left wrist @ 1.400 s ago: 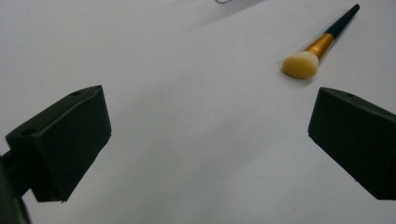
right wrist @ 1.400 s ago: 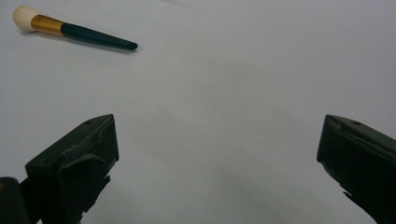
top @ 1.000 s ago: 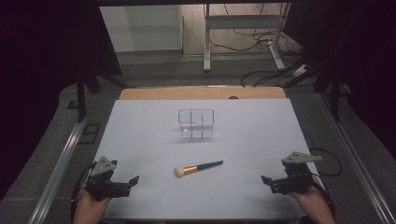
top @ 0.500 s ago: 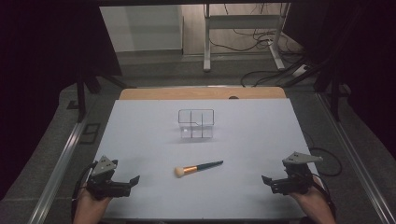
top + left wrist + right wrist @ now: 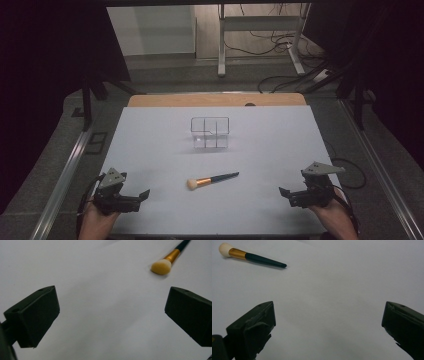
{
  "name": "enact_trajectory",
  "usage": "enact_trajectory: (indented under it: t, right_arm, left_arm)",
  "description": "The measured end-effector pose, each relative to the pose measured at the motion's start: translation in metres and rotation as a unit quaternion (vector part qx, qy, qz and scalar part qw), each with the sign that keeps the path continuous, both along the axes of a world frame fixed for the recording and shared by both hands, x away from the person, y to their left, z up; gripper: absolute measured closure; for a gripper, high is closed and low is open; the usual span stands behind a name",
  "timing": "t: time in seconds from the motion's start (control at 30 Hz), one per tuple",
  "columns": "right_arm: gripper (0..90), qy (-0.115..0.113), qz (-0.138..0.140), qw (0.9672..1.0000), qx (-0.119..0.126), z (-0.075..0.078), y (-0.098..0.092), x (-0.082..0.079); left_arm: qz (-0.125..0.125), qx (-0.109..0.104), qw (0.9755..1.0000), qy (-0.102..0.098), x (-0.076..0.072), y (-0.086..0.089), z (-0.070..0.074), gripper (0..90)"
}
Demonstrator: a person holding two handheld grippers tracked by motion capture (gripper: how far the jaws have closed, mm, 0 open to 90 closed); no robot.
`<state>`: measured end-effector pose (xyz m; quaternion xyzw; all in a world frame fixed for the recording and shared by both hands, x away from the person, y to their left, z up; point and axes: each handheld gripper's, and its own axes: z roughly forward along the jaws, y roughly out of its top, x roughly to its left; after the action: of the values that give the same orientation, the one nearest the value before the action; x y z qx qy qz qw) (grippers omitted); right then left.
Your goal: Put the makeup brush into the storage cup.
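Observation:
A makeup brush (image 5: 212,179) with a cream head, gold ferrule and dark handle lies flat on the white table (image 5: 260,150), near the front middle. In the left gripper view the brush (image 5: 167,262) lies ahead at the upper right; in the right gripper view the brush (image 5: 249,256) lies at the upper left. A clear plastic organizer (image 5: 209,133) with compartments stands behind it at the table's centre. My left gripper (image 5: 142,195) rests at the front left, open and empty. My right gripper (image 5: 285,193) rests at the front right, open and empty. Both point inward toward the brush.
A wooden strip (image 5: 215,100) borders the table's far edge. Metal rails (image 5: 65,175) run along both sides. Beyond the table stand a desk frame (image 5: 260,35) and floor cables (image 5: 280,80). A cable (image 5: 350,170) loops off the right edge.

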<state>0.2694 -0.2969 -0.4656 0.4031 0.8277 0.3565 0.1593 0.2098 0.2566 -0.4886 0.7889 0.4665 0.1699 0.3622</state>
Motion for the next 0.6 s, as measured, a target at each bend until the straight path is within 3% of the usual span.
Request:
enact_trajectory:
  t: [0.6]
  right_arm:
    - [0.0, 0.008, 0.012, 0.9999, 0.001, -0.0008, 0.0067, 0.0017]
  left_arm:
    - [-0.003, 0.000, 0.9999, 0.014, -0.0046, -0.0027, -0.0004, 0.0]
